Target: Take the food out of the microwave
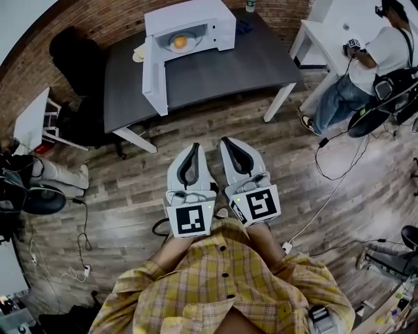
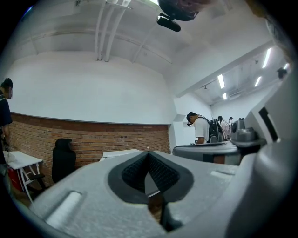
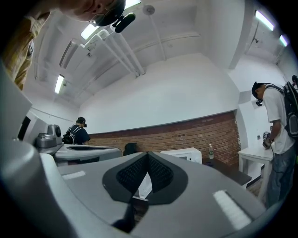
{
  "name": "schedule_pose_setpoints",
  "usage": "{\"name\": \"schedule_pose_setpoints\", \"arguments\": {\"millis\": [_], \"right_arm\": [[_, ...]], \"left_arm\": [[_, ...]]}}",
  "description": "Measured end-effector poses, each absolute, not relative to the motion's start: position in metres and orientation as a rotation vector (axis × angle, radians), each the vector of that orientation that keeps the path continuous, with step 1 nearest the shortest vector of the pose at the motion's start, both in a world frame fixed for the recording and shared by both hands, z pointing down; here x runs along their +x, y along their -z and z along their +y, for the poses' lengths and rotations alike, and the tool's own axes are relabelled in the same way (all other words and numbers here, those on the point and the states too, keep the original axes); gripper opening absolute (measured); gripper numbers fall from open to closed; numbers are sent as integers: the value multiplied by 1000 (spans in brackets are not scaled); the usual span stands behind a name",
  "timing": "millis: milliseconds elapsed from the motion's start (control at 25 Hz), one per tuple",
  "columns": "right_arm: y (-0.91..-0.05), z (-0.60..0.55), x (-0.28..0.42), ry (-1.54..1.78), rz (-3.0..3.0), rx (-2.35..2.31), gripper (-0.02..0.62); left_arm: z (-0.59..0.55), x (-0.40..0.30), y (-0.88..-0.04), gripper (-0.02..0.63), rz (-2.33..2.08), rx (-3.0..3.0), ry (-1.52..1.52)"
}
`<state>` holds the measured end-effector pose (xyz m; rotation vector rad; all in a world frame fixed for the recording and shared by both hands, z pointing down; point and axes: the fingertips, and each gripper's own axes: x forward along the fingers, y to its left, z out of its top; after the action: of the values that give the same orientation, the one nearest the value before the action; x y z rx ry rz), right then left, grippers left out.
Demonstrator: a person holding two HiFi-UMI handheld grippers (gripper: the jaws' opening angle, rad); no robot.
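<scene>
While hovering side by side above the floor, left gripper and right gripper are showing jaws pressed together, empty, table lying well ahead, microwave sitting on it, door hanging open, food resting inside.

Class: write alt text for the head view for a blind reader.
A white microwave stands open on a dark table, orange food inside. The left hand-held gripper and the right hand-held gripper, both shut, are side by side short of it.
</scene>
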<state>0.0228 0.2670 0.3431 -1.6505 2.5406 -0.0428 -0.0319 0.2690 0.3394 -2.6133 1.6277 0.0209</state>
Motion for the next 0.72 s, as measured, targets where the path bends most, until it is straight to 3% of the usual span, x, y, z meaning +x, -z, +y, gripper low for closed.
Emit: {"name": "schedule_pose_setpoints", "arguments": {"millis": [720], "right_arm": [[-335, 43, 4, 42, 2641, -1615, 3]], "left_arm": [[42, -48, -335, -2, 1729, -2612, -42]]}}
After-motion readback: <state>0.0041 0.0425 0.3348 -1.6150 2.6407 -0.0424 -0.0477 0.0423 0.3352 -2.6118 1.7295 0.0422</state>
